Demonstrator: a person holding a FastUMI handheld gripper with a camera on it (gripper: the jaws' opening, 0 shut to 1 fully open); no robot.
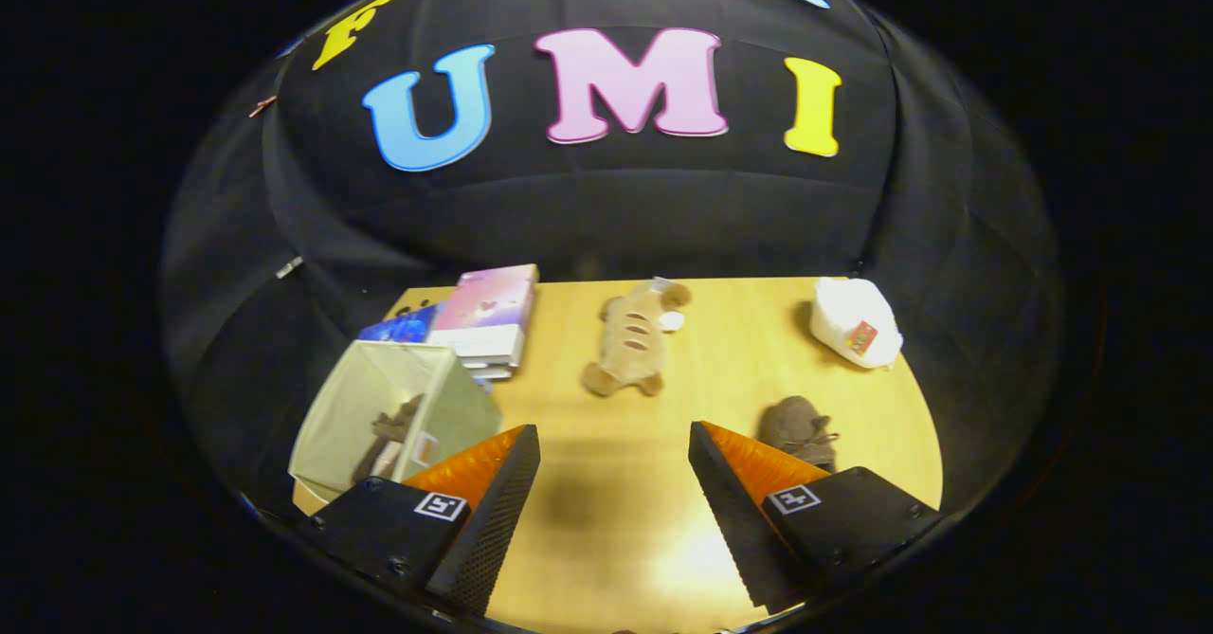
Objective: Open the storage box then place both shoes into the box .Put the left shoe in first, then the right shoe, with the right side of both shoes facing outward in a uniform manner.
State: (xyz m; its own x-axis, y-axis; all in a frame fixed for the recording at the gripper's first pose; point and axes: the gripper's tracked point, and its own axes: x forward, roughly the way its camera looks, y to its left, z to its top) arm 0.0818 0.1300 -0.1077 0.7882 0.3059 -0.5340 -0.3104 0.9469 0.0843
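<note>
Shoes, brown and soft-looking, lying well apart. Nearest: gripper [614,482], fingers spread wide over bare wooden table [616,539], clamping nothing. Just beyond right finger [749,482]: one brown shoe [798,428], lace-up, resting on table. Beside left finger [488,501]: storage box [379,407], pale fabric, open-topped, a second shoe [389,437] seemingly inside already. Farther on: beige plush toy [633,338] mid-table, stacked books [483,319] behind box, white bag [855,323] at far right corner. Judged light, pliable, suede-like, not slippery, not fragile; likely to sag if pinched at toe. Best hold probably across stiffer heel collar or side wall near laces.
</note>
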